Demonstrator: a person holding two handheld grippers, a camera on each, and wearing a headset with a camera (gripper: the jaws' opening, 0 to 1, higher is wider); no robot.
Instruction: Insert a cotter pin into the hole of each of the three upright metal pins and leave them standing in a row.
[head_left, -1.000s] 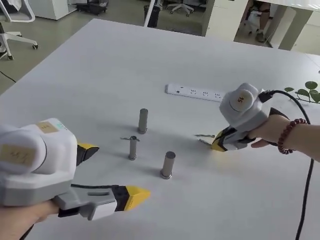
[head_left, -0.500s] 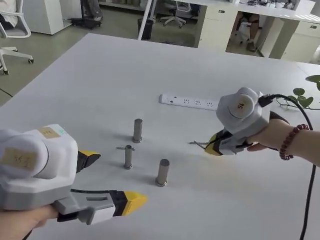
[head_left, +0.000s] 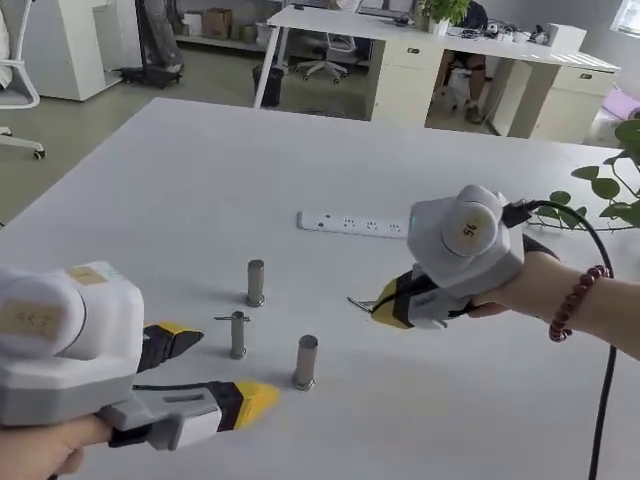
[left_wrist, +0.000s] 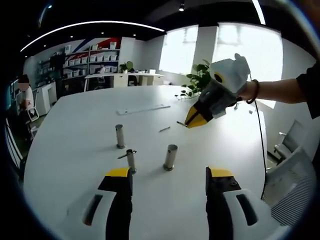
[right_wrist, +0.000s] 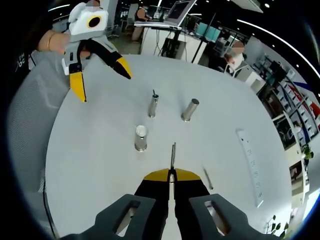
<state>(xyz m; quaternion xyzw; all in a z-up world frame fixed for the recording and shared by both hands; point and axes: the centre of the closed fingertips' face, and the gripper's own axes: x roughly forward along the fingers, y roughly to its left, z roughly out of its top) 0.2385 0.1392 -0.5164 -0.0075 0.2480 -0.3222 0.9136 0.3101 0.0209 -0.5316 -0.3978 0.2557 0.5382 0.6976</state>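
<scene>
Three upright metal pins stand on the white table: a far pin (head_left: 256, 282), a middle pin (head_left: 238, 333) with a cotter pin through its top, and a near pin (head_left: 305, 361). In the left gripper view they are the far pin (left_wrist: 120, 136), the middle pin (left_wrist: 131, 160) and the near pin (left_wrist: 171, 156). My right gripper (head_left: 385, 300) is shut on a cotter pin (right_wrist: 173, 155), held above the table right of the pins. My left gripper (head_left: 215, 365) hangs open just short of them, holding nothing.
A white power strip (head_left: 352, 224) lies beyond the pins. A loose cotter pin (left_wrist: 164, 129) rests on the table under my right gripper, also seen as a loose cotter pin (right_wrist: 207, 179). A potted plant (head_left: 612, 190) sits at the right edge. Desks and chairs stand behind.
My right gripper has carried its cotter pin a little left, closer to the upright pins. The head camera has tilted up. My left gripper has hardly moved.
</scene>
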